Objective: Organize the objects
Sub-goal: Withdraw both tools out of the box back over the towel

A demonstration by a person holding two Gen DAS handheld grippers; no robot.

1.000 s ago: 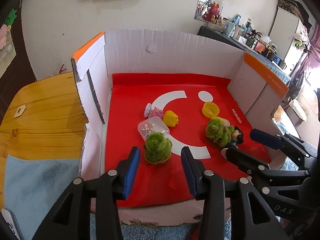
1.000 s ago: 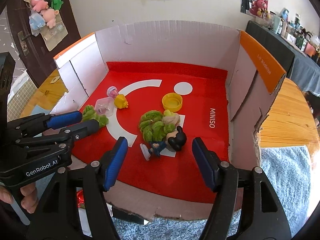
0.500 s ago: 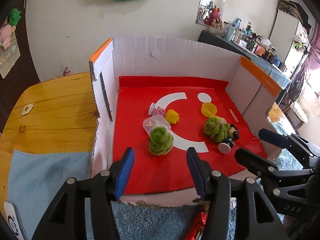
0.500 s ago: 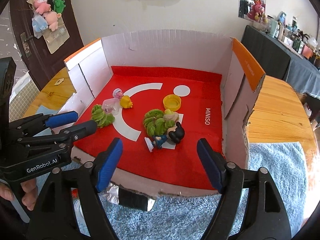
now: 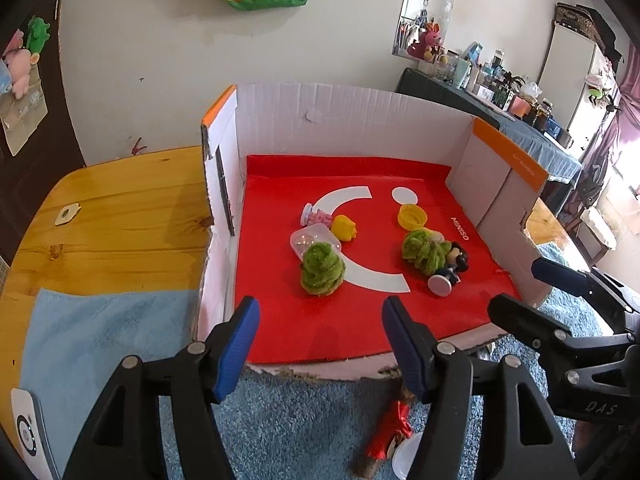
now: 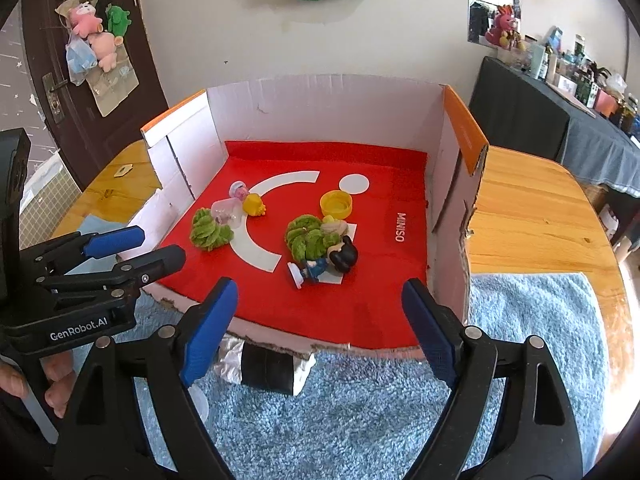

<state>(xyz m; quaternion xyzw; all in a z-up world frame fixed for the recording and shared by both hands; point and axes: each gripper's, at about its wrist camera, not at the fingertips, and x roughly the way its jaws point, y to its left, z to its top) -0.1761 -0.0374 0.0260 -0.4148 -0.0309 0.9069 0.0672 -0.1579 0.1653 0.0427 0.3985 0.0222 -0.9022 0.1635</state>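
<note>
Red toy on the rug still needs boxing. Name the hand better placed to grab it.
Left, probably: the red toy lies just below the left tool, whose jaws are opening and empty. The right tool sits farther off.

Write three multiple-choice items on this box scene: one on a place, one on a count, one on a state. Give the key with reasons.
1. Where does the yellow bottle cap lie?
A. On the red floor of the cardboard box, near the white dot
B. On the blue towel
C. On the wooden table

2. How many fuzzy green toys lie in the box?
A. One
B. Two
C. Four

3. What do the right tongs hold?
A. The dark-haired figurine
B. The yellow cap
C. Nothing

Key:
1 A: the cap sits on the red liner, just in front of the white dot.
2 B: one green toy lies by the clear capsule, the other green toy against the dark-haired figurine.
3 C: the jaws are opening, with nothing between them; the figurine lies in the box beyond.
</note>
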